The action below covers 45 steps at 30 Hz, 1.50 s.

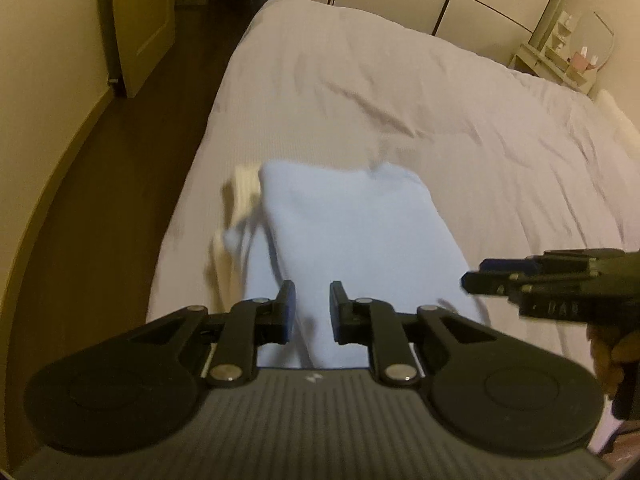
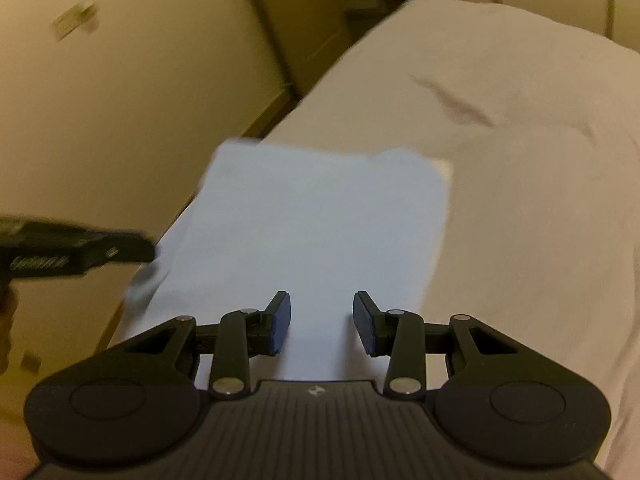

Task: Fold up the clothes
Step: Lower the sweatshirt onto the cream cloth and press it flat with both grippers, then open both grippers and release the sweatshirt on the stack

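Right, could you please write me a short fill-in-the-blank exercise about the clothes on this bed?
1. The folded garment is light ____ in colour.
2. It lies on a ____ covered by a pale sheet.
3. In the left wrist view, a cream cloth lies beside the garment's ____ edge.
4. The right gripper has its jaws ____, holding nothing.

Missing words: blue; bed; left; open.
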### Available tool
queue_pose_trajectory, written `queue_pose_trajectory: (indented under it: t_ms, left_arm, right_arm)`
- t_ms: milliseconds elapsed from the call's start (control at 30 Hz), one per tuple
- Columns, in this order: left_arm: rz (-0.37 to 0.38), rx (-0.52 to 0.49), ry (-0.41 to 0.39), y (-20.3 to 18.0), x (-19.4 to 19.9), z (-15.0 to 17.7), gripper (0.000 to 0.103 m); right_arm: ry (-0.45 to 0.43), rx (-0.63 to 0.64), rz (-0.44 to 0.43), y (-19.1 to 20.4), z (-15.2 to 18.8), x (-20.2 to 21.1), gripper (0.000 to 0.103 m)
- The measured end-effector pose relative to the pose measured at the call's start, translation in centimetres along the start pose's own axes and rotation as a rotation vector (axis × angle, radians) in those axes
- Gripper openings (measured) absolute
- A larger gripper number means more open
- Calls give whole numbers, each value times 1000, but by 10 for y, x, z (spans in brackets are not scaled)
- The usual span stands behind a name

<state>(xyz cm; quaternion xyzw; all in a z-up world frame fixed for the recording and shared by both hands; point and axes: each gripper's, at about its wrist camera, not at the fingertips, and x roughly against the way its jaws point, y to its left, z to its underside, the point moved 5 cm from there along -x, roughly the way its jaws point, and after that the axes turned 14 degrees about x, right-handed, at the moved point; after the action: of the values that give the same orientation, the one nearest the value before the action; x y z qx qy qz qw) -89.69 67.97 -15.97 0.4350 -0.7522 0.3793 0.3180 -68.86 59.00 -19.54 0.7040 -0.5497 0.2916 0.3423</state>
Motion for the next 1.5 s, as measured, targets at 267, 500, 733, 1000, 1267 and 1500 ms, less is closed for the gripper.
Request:
queue_pose_trajectory:
  t_ms: [267, 500, 733, 1000, 1267, 1500]
  left_arm:
    - [-84, -28, 81, 14, -97, -30, 3]
    - [-22, 63, 59, 12, -88, -48, 3]
    - [-23, 138, 62, 16, -119, -69, 3]
    - [-27, 249, 122, 21, -108, -73, 3]
    - [-70, 126, 161, -10, -21, 13, 28]
    - [-162, 180, 158, 2, -24, 56, 39]
  right_arm:
    - [114, -43, -55, -32, 1, -51, 40]
    - [25, -69, -45, -57, -32, -45, 39]
    - [86, -149, -7, -88, -44, -99, 40]
    - [74, -142, -26, -73, -32, -70, 40]
    - [100, -36, -89, -5, 28, 6, 40]
    - [204, 84, -52, 30, 51, -18, 43]
